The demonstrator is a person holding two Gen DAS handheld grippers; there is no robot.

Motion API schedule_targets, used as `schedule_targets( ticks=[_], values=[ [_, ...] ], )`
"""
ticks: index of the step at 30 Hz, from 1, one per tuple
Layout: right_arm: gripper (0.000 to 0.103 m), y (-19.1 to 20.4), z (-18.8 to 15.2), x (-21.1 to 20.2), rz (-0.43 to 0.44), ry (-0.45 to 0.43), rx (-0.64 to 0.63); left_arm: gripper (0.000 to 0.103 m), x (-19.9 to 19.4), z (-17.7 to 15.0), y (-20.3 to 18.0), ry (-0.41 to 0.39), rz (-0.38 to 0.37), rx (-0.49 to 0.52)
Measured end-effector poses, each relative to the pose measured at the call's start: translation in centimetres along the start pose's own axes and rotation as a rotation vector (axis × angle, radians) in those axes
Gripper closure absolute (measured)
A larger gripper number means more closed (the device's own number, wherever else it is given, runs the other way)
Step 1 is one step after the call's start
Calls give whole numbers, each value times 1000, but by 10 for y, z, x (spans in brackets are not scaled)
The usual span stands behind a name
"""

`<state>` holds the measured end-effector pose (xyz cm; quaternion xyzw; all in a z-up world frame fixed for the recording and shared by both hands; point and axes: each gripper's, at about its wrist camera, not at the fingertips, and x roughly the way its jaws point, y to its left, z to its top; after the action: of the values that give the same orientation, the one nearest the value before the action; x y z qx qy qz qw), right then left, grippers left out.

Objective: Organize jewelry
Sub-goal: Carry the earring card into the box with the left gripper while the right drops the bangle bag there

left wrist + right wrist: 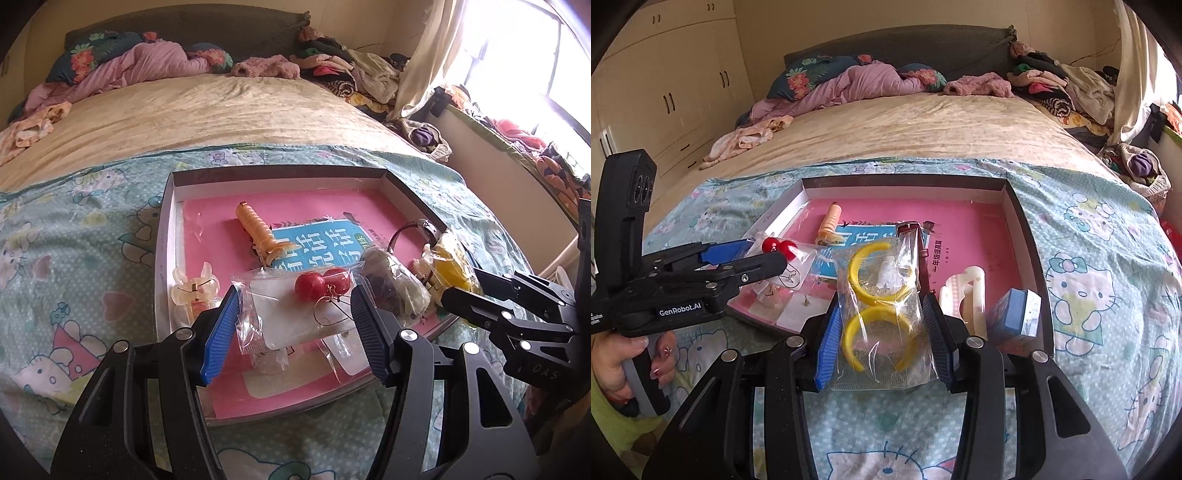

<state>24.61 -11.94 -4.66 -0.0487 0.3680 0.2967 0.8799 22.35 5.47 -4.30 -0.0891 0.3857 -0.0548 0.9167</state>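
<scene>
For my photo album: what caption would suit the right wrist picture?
Right gripper holding a clear bag of yellow hoop earrings above a jewelry tray on a bed.
</scene>
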Motion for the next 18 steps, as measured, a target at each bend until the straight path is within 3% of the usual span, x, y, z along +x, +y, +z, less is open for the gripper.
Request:
schedule_targets(
  ticks=[18],
  values=[
    [61, -17, 4, 14, -42, -7, 33, 50, 11, -1, -7, 21, -3, 16]
  ],
)
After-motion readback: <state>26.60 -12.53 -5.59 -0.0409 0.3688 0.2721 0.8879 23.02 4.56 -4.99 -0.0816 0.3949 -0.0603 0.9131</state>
